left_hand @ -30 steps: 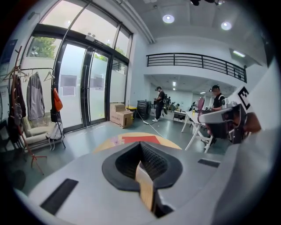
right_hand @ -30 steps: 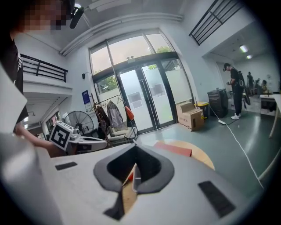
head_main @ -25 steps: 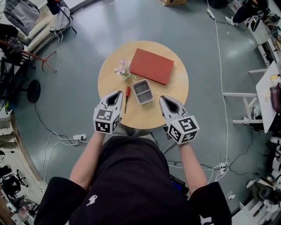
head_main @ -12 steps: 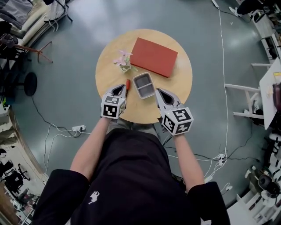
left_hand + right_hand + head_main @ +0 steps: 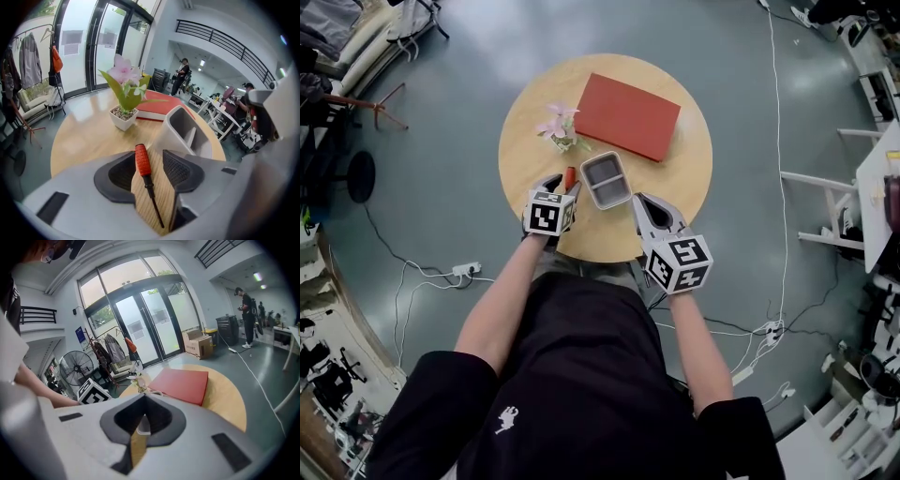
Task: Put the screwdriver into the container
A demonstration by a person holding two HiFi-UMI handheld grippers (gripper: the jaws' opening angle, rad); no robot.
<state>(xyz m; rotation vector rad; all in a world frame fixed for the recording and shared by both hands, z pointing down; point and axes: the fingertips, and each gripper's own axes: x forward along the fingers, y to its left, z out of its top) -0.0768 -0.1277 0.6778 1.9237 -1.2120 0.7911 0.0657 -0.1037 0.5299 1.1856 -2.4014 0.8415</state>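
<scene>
A screwdriver (image 5: pixel 570 175) with a red handle (image 5: pixel 142 161) and a dark shaft lies flat on the round wooden table (image 5: pixel 521 161). My left gripper (image 5: pixel 563 185) straddles it. In the left gripper view its jaws (image 5: pixel 149 155) are opening, with the screwdriver lying between the pads and unpressed. The grey two-compartment container (image 5: pixel 623 178) stands just right of the screwdriver and shows beyond the right pad (image 5: pixel 183 127). My right gripper (image 5: pixel 640 200) hovers near the table's front edge, right of the container, its tips (image 5: pixel 144 398) meeting with nothing in them.
A red book (image 5: pixel 628 115) lies at the table's far side. A small potted pink flower (image 5: pixel 560 131) stands just beyond the screwdriver. Cables run over the grey floor around the table. Several people stand far off in the room.
My left gripper moved forward from the table's near edge until it sat over the screwdriver. The right gripper edged forward slightly. The screwdriver and container stayed in place.
</scene>
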